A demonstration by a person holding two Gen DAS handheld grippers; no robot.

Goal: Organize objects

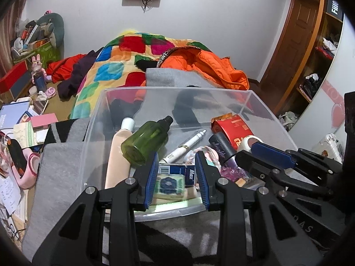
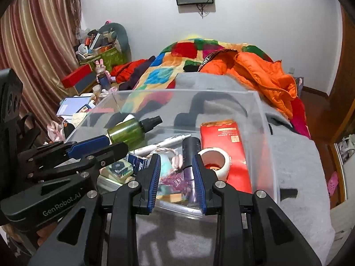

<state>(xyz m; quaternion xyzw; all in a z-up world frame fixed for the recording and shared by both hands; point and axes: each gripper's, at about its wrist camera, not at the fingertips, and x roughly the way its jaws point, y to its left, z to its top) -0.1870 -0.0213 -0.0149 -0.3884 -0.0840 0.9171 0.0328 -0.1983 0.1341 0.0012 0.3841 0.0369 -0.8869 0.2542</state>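
Both of my tongs hang over the near edge of the clear plastic bin (image 1: 261, 102), spread apart and grasping nothing: my left gripper (image 1: 177, 177) has its blue pads parted above the small boxes at the bin's near wall, and my right gripper (image 2: 176, 178) stands released above the dark tube near the middle. In the left wrist view my right tongs reach in from the right side, their tip just beside the tape roll.

Under the bin lies a grey blanket (image 2: 295, 161) spread over the bed, and beyond the far wall are a patchwork quilt (image 1: 124, 51) and an orange jacket (image 2: 261, 71).

Inside the bin, along the left wall, a long peach tube (image 1: 118, 153) with a white cap lies lengthwise. A red box (image 2: 224, 146) lies along the right wall. A green spray bottle (image 1: 146, 143) with a black nozzle rests tilted over the peach tube, nozzle toward the far wall. A dark tube (image 2: 190, 155) with a purple lower end lies between the red box and the middle. A white tape roll (image 2: 214, 158) sits touching the red box's near part. A white pen (image 1: 186, 147) lies slantwise in the middle of the floor. A blue "Max" box (image 1: 177, 171) and a green-labelled box (image 1: 169, 186) sit at the near wall.
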